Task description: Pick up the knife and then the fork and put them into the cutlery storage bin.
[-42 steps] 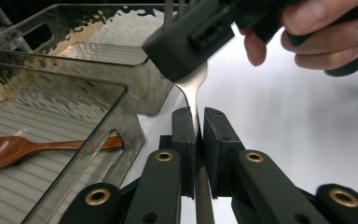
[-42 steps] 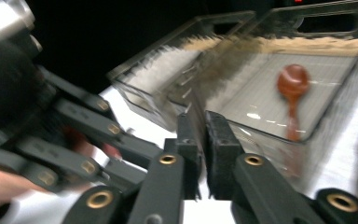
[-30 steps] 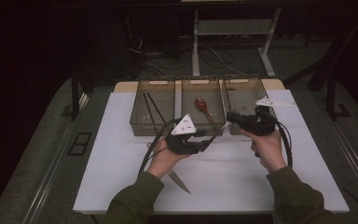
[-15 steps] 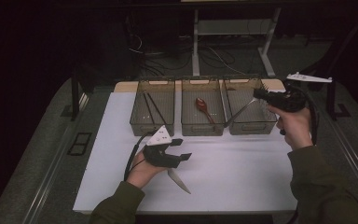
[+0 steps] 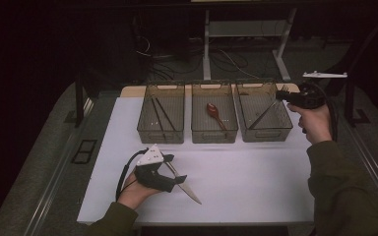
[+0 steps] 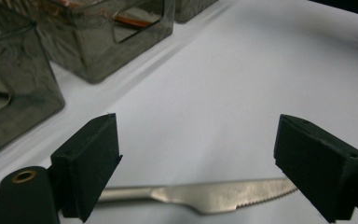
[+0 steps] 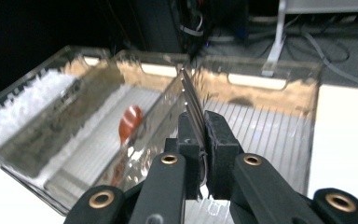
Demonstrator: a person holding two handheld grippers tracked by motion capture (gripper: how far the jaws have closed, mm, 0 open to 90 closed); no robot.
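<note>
**Knife lies crosswise under the open left gripper; right gripper carries a utensil over the far-right bin**

Left hand-held gripper [image 5: 177, 173]: low over the white worktop [image 5: 256, 187], near its front edge. Its jaws have just been opening and now stand wide. Nothing is pinched; the pads press on nothing.

Knife [image 6: 205, 196]: flat on the worktop, directly beneath and between the spread jaws in the left gripper view. In the high view its long axis runs on a diagonal, handle end under the gripper body, blade tip [image 5: 196, 199] pointing toward the front and to the right. In the left gripper view the serrated blade runs from one jaw to the other, so the jaws stand at its two ends, not at its two flanks.

Judgement: a pinch calls for a wrist turn first, so the pads meet the handle's sides, then a short drop. The left hand is far nearer to the knife.

Right hand-held gripper [image 7: 200, 140]: clenched on a thin metal utensil [image 7: 191, 100], which sticks out forward from the pads. What kind of utensil I cannot tell. In the high view it hovers at the right rim of the far-right bin [image 5: 256, 130], well apart from the knife.

Other bins: the middle bin [image 5: 214, 132] holds a red spoon [image 5: 215, 113]; the left bin [image 5: 160, 132] holds dark sticks.
</note>
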